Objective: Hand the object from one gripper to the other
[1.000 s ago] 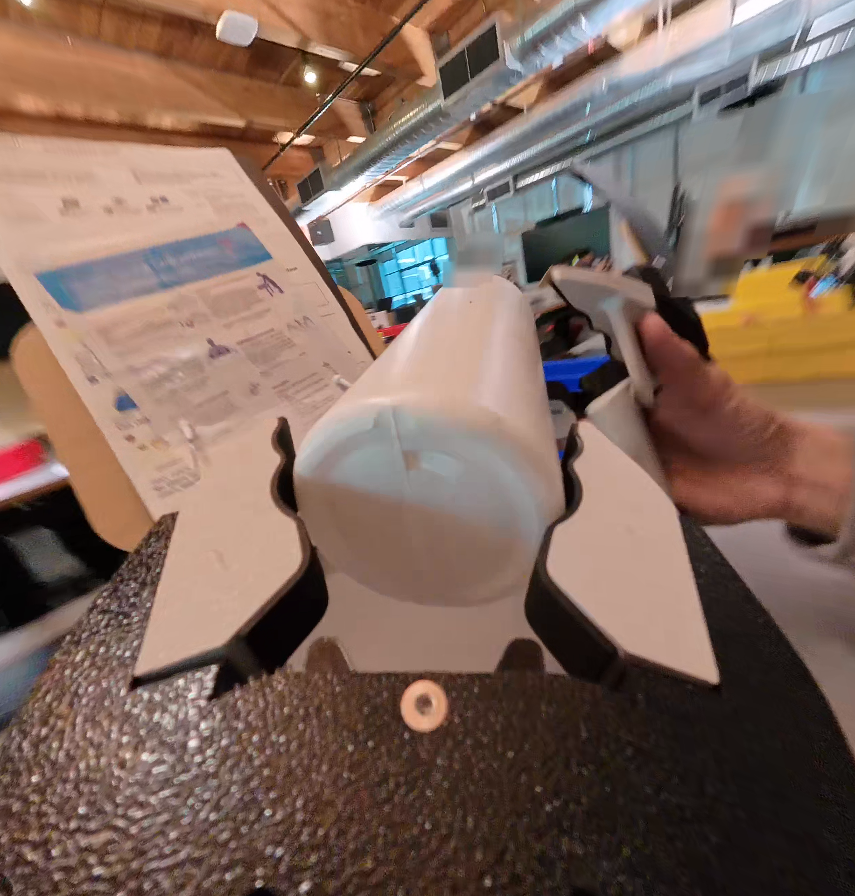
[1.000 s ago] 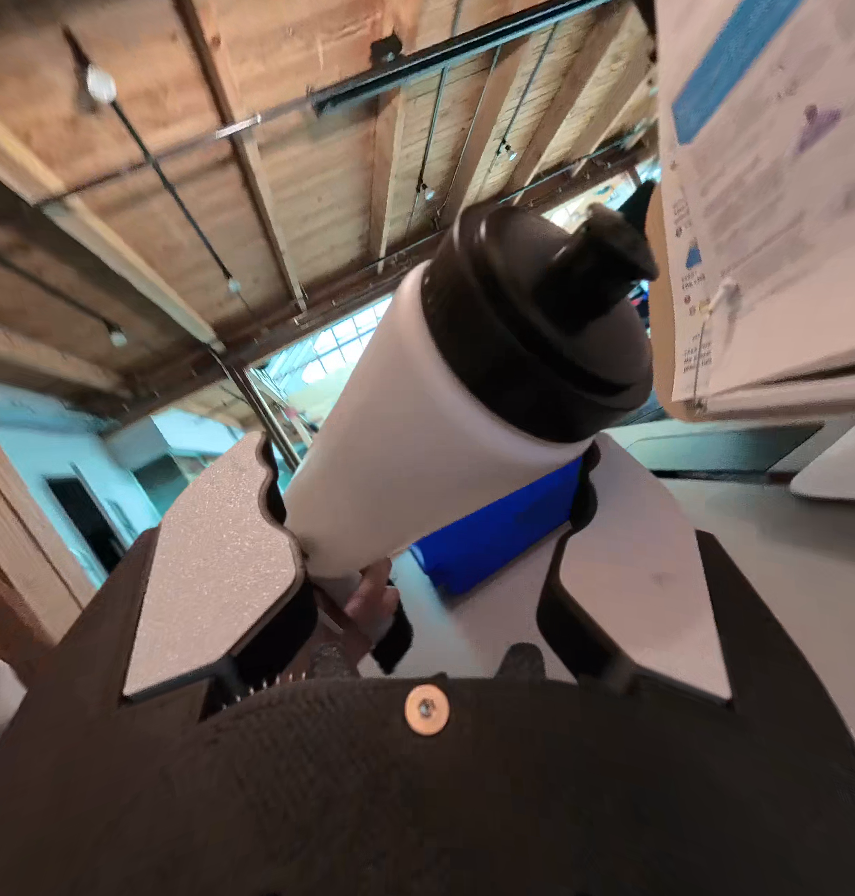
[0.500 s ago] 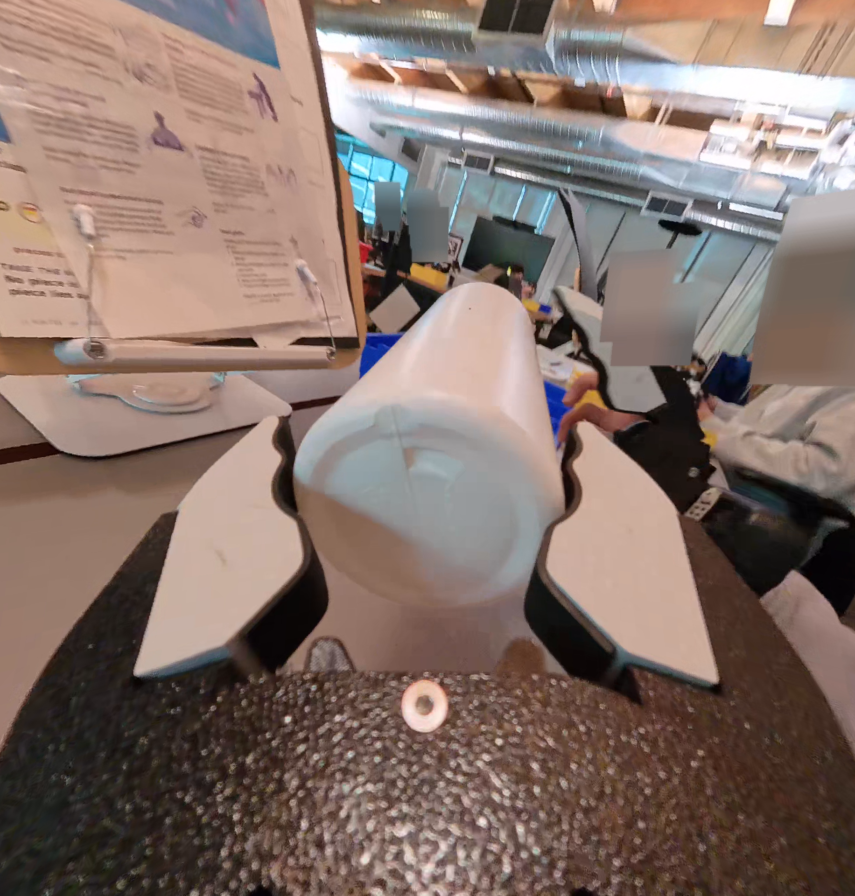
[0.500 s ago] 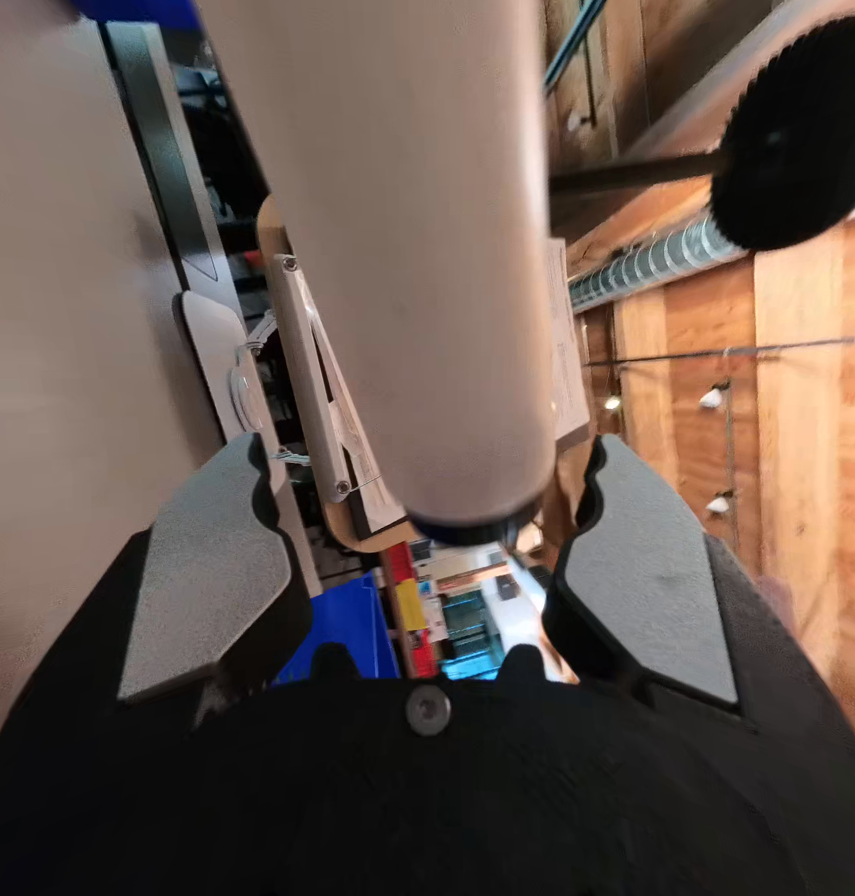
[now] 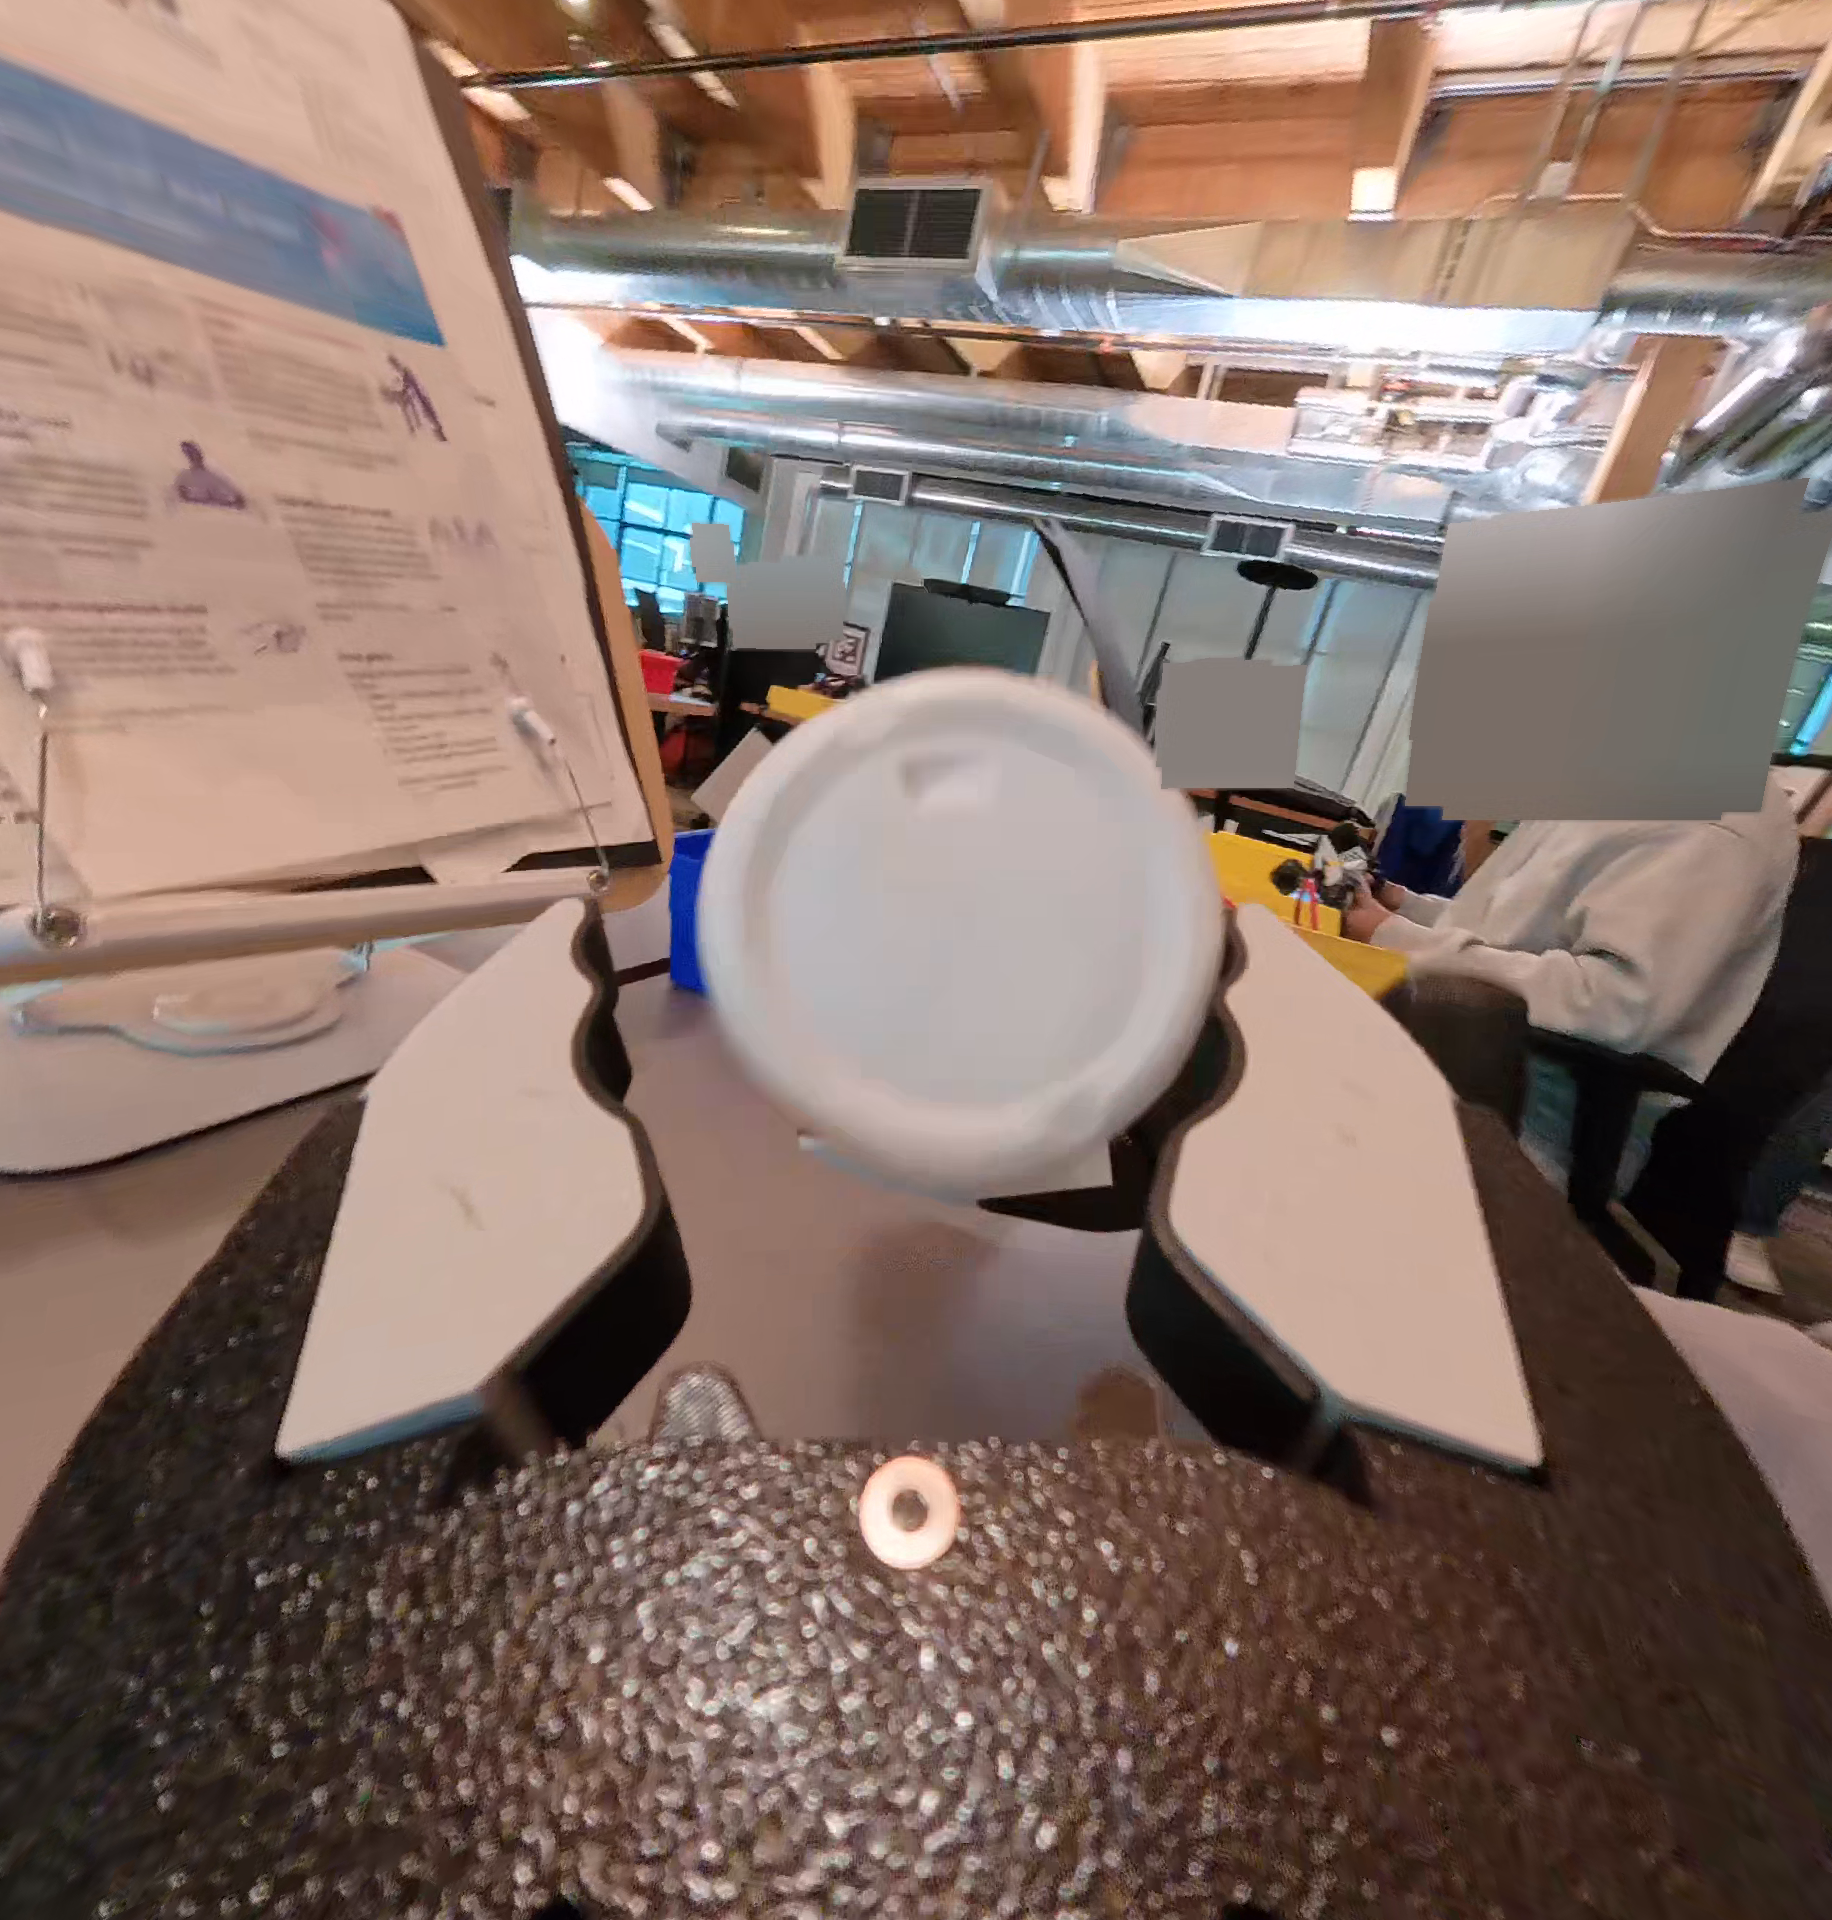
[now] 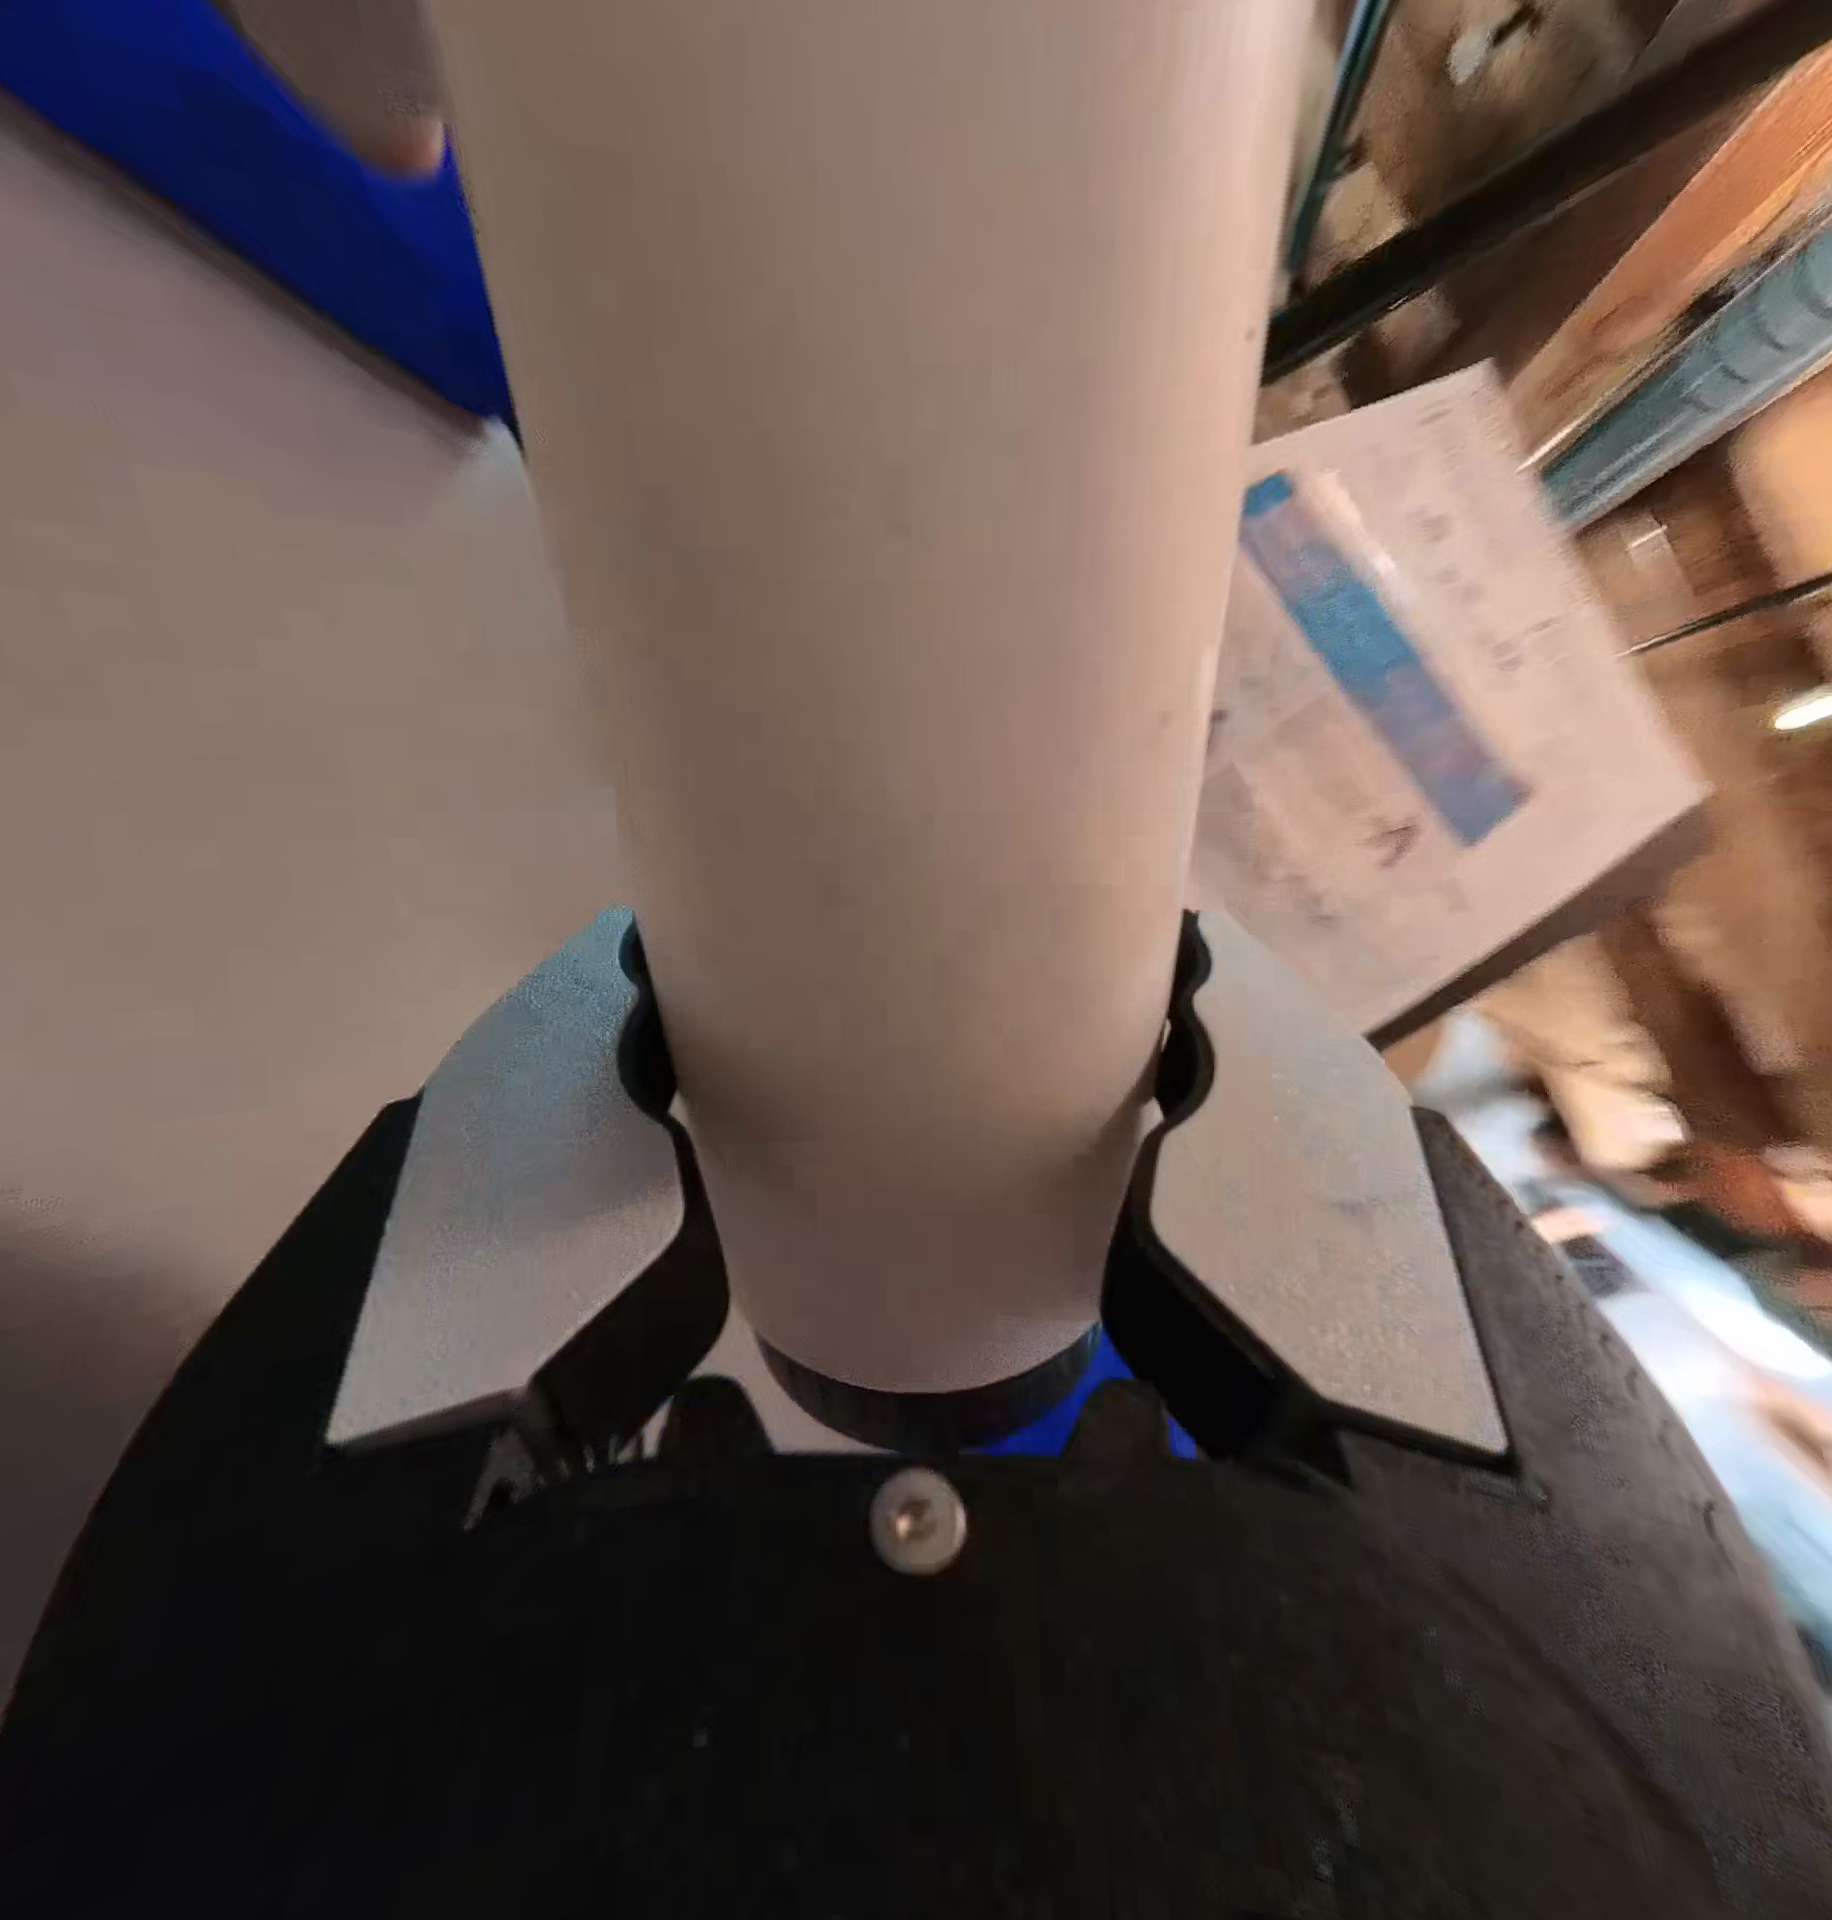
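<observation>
A white bottle with a black lid is the object. In the left wrist view I see its round white base (image 5: 953, 935) end-on between the fingers of my left gripper (image 5: 910, 935). A clear gap shows between the left pad (image 5: 496, 1143) and the bottle, so this gripper is open around it. In the right wrist view the bottle's body (image 6: 891, 623) runs down between the fingers of my right gripper (image 6: 917, 1039). Both pads (image 6: 538, 1143) press on its sides near the black lid rim (image 6: 922, 1403). The right gripper is shut on the bottle.
A document stand with printed sheets (image 5: 216, 520) stands on the grey table (image 5: 112, 1299) at the left; it also shows in the right wrist view (image 6: 1411, 727). A blue bin (image 5: 688, 914) and yellow bins (image 5: 1296, 914) lie beyond. A person in a light hoodie (image 5: 1598, 935) is at the right.
My right gripper has closed its open jaws onto the bottle near the lid. The bottle has swung end-on in the left jaws, and a gap has opened at the left pad.
</observation>
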`<state>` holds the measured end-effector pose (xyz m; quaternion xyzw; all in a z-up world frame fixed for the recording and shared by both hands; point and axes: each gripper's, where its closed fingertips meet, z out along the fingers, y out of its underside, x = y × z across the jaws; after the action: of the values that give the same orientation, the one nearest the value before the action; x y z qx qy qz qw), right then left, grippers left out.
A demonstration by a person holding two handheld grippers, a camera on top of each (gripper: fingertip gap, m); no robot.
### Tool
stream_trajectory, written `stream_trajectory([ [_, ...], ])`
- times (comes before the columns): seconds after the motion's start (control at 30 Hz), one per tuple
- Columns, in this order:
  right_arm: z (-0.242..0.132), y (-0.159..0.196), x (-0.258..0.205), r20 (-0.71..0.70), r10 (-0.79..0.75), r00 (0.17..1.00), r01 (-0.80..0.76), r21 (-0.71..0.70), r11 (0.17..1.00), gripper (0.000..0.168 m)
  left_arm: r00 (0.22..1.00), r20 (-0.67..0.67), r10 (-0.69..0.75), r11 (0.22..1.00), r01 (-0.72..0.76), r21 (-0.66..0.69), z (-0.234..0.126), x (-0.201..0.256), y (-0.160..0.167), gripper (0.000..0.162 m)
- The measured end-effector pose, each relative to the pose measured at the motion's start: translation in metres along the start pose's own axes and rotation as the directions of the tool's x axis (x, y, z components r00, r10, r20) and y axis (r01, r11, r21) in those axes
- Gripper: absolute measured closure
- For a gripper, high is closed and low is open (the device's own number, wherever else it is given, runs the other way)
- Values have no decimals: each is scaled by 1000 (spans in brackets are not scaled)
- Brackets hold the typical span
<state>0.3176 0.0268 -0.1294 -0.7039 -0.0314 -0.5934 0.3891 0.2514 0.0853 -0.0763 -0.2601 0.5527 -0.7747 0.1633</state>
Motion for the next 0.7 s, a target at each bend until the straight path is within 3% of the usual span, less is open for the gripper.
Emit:
stream_trajectory([
  [0.07, -3, -9, -3, 94, 216, 972, -220, 32, 975, 75, 999, -28, 22, 1000, -21, 7, -2, 2, -2, 48],
  [0.17, -11, -35, -21, 367, 495, 788, -543, 34, 839, 75, 994, -69, 89, 996, -88, 22, 0, 11, 2, 46],
  [0.27, -30, -68, -43, 621, 538, 570, -684, -4, 729, 75, 984, -98, 148, 989, -149, -1, 4, 20, 11, 50],
  [0.33, -49, -85, -63, 770, 484, 417, -701, -67, 710, 75, 970, -153, 188, 981, -192, -9, 2, 29, 14, 54],
  [0.37, -54, -89, -66, 795, 472, 381, -706, -80, 704, 75, 959, -206, 195, 979, -201, -11, 0, 37, 15, 54],
  [0.43, -61, -93, -70, 829, 466, 310, -716, -119, 688, 75, 929, -318, 191, 977, -210, -27, -5, 52, 18, 75],
  [0.53, -58, -92, -63, 807, 499, 316, -746, -114, 656, 77, 944, -288, 159, 983, -178, -38, -2, 49, 15, 77],
  [0.63, -41, -82, -39, 656, 532, 536, -725, 35, 688, 87, 991, -73, 114, 993, -116, -17, 1, 18, 2, 77],
  [0.7, -29, -68, -36, 536, 518, 667, -631, 37, 775, 76, 991, 108, 78, 997, -77, -8, -5, -8, -6, 77],
])
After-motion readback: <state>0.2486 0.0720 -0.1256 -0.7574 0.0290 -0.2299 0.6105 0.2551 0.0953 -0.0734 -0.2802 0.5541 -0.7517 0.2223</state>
